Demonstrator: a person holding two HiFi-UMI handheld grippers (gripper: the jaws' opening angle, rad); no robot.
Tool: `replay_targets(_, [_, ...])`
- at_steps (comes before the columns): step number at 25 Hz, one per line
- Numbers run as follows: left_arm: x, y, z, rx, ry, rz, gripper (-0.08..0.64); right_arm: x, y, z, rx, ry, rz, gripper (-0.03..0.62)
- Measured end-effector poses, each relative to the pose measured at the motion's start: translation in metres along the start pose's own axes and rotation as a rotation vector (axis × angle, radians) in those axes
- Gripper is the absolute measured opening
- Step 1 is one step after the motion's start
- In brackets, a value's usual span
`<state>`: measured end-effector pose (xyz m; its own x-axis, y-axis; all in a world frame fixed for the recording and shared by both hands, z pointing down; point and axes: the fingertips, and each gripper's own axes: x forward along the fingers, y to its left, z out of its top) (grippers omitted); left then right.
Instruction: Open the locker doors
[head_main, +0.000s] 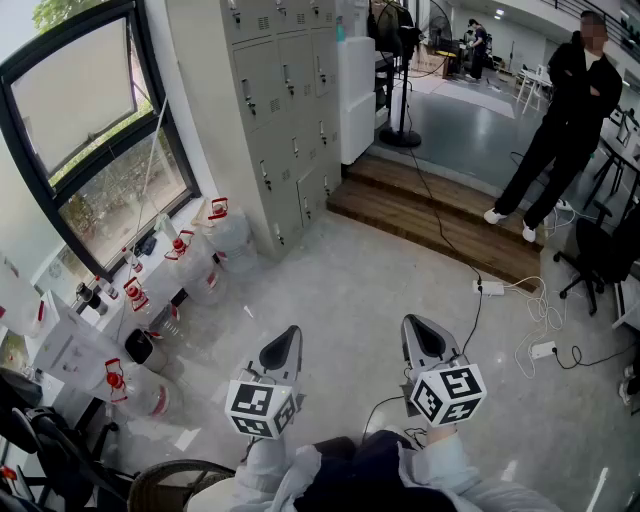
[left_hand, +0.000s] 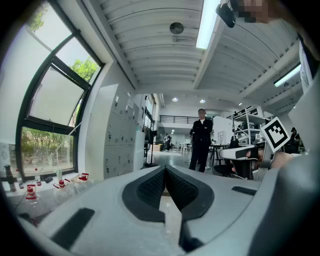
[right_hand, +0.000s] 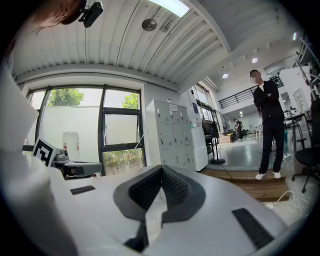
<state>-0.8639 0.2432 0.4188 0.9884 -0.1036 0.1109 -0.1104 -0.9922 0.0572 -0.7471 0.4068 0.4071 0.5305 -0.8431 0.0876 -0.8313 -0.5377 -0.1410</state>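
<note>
The left gripper (left_hand: 165, 170) and the right gripper (right_hand: 161, 170) each have their jaws pressed together on nothing. The grey lockers (head_main: 285, 110) stand well ahead of both tips, with every visible door closed. By that, no opening has begun.

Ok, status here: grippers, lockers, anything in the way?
Left gripper and right gripper shut, empty. Lockers closed, not yet reached. Water jugs beside them.
</note>
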Motion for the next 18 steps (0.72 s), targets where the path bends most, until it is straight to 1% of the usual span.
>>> replay_targets(7, [0.0,0.004,0.001,-0.002,-0.003,-0.01,0.008,0.006,0.007,-0.002,0.005,0.006,-0.003,0.0])
replay_targets(13, [-0.003,0.002,-0.004,-0.006,0.001,-0.016,0.008,0.002,0.009,-0.003,0.016,-0.009,-0.008,0.0])
replay_targets(18, [-0.007,0.004,-0.014,-0.022,0.026,-0.018,0.008,0.002,0.01,-0.018,0.028,0.043,-0.037,0.0])
